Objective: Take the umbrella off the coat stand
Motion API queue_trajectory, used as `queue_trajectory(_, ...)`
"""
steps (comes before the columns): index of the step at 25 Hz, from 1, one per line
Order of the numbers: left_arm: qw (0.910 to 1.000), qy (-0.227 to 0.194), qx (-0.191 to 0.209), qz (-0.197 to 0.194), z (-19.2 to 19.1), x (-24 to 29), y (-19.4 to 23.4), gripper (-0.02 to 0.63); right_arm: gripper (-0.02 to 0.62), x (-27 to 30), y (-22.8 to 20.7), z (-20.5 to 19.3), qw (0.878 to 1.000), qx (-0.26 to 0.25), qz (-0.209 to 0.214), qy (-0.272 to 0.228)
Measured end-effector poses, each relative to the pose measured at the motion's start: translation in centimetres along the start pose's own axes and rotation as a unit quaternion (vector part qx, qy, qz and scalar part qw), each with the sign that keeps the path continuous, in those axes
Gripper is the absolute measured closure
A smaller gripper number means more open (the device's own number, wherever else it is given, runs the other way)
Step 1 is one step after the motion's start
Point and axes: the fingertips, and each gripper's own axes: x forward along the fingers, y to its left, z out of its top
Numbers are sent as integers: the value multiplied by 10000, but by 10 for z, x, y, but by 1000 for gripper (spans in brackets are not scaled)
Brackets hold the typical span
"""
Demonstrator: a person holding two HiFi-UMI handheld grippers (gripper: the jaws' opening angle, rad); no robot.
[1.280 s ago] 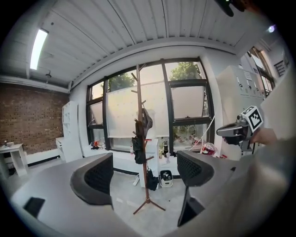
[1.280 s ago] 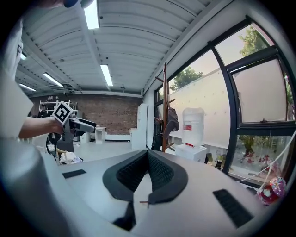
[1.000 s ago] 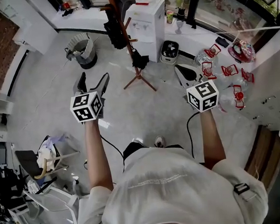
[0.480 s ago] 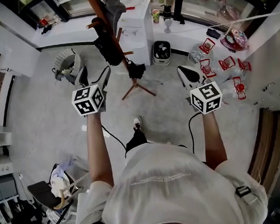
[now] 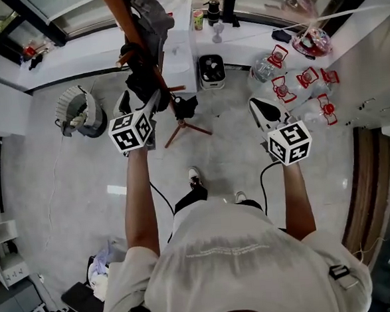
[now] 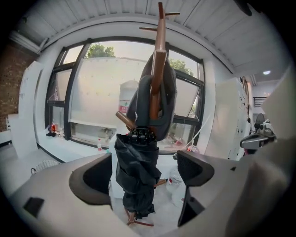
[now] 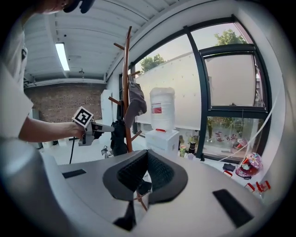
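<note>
A folded black umbrella (image 6: 136, 178) hangs from a peg of the brown wooden coat stand (image 6: 158, 60), below a grey garment (image 6: 164, 99). My left gripper (image 6: 143, 169) is open, and the umbrella shows in the gap between its jaws, apart from both. In the head view the left gripper (image 5: 150, 103) reaches up against the umbrella (image 5: 138, 82) on the stand (image 5: 127, 23). My right gripper (image 5: 261, 109) hangs to the right, away from the stand. Its jaws are shut on nothing (image 7: 147, 172). The right gripper view shows the stand (image 7: 126, 88) and umbrella (image 7: 118, 136) from the side.
A white water dispenser (image 5: 180, 26) stands right behind the stand, with a small black-and-white appliance (image 5: 211, 71) beside it. A waste bin (image 5: 79, 115) sits on the floor to the left. Several red-capped bottles (image 5: 290, 85) lie at the right. The stand's tripod feet (image 5: 183, 127) spread over the floor.
The person has stepped closer to the coat stand. My left gripper has risen and moved forward until the umbrella sits between its open jaws. The right gripper stays shut beside it.
</note>
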Motion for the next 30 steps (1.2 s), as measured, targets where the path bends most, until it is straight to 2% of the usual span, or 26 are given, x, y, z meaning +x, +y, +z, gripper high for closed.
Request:
queue_trajectory(5,9997,172,-118,-152,-21,31,7,161,572,8,-1,-10,9995,17,-201,252)
queue_trajectory(12,9986,469,-19,-243,-44,68,12,160,572,19,-1,-18,9979,137,-420,474)
queue_trajectory(17,9985,455,37,-291,-56,84,13,160,572,25,2,-29,9965,229,-471,655)
queue_trajectory(21,9992,189,221,-258,-49,91,13,164,572,26,3,-34,9957,236,-504,734)
queue_trajectory(26,9990,31,341,-296,-48,90,10,250,572,24,3,-39,9954,252,-489,781)
queue_trajectory(30,9987,134,386,-319,-49,87,10,279,572,21,1,-37,9961,189,-418,755)
